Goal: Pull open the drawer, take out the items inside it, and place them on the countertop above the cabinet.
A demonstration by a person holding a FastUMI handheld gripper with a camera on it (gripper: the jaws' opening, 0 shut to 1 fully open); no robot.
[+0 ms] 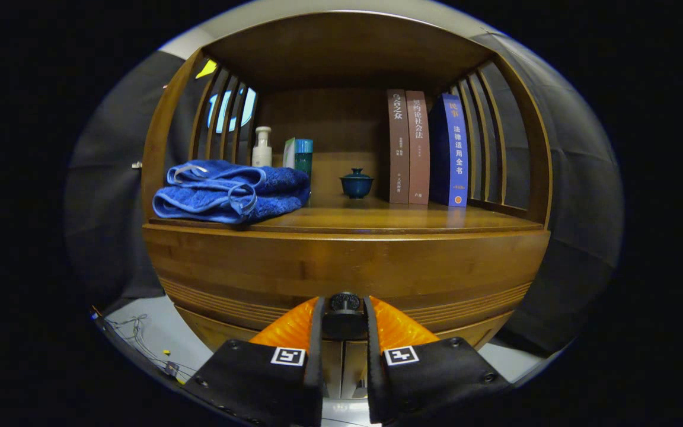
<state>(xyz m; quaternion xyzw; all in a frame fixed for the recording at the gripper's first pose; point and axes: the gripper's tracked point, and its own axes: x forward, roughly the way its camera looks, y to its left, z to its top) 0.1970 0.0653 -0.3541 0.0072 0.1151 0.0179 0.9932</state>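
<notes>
Fingers (344,317) at lower centre flanked the knob (345,302); I couldn't tell whether they pressed it. Drawer (341,279) front looked closed, contents hidden; towel (232,193) upper left.

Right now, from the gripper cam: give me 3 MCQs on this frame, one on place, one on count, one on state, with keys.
1. Where does the blue towel lie?
A. On the countertop, at its left end
B. Against the books
C. Between the fingers

2. How many books stand upright on the countertop?
A. One
B. Three
C. Five

3. What is the gripper doing?
A. Wide open, clear of the cabinet
B. Fingers closed in on the dark drawer knob
C. Holding the lidded cup

Key:
1 A, the towel sits folded at the left end, in front of the white bottle.
2 B, two brown spines and one blue stand side by side at the right.
3 B, the knob sits between the fingers, one against each side.
</notes>
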